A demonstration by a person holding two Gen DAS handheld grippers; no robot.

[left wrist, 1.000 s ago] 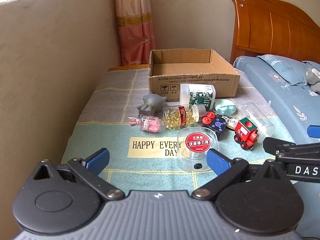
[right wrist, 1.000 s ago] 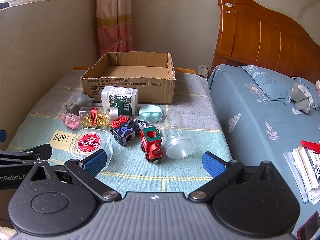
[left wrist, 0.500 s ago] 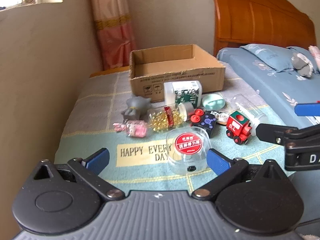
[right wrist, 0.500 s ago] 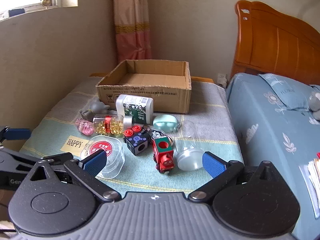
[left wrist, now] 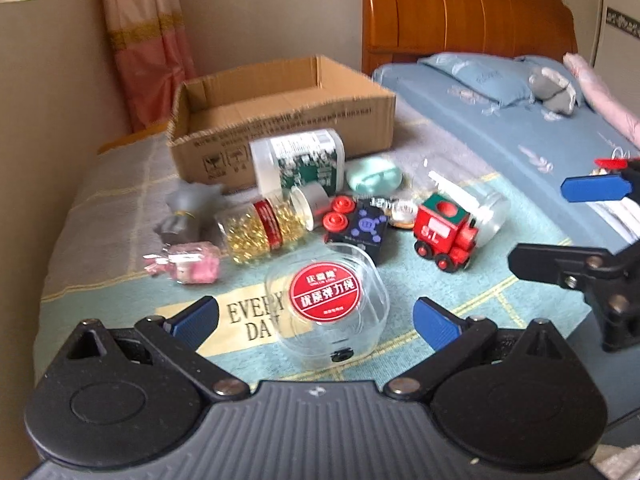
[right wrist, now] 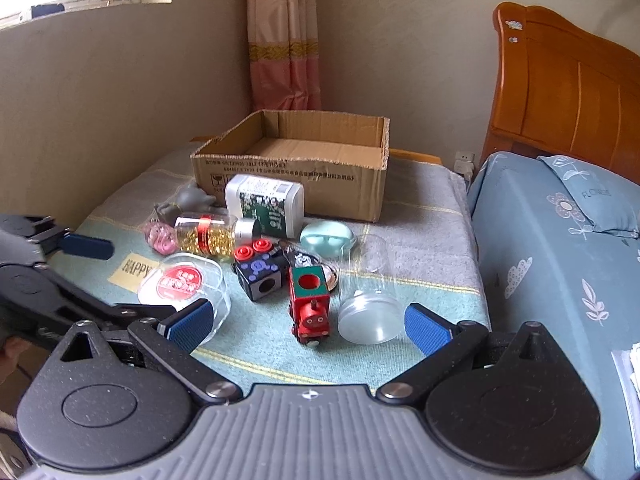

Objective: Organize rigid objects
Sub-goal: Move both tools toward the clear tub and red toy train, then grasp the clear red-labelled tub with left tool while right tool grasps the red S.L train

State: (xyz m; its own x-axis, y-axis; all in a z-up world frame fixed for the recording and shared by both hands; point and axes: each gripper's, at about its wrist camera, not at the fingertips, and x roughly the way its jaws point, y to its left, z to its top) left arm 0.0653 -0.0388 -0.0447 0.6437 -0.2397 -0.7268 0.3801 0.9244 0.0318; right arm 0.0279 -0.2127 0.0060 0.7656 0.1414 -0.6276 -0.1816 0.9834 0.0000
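Both tongs are spread wide with nothing in them. The left tongs (left wrist: 316, 318) hover low right in front of the clear case (left wrist: 327, 304), the flat rounded one with the red label, which looks like the first pick. It lies flat on the blanket (left wrist: 120, 208) at the near edge of the pile, label up, just in front of the black cube (left wrist: 356, 230). The right tongs (right wrist: 306, 322) face the toy train (right wrist: 310, 300) and the empty jar (right wrist: 368, 300).

Handling guess: the case is thin hard plastic, light and slick, probably flexes if you squeeze too hard. It's nearly as wide as it is long, no real long axis, so I'd pinch it across the side walls, low, not on the lid.

The pill bottle (left wrist: 266, 226) lies on its side, long axis running left-right, cap toward the cube. The jar lies on its side too, lid toward the camera in the right view. The box (right wrist: 296, 168) sits open behind everything, close by.
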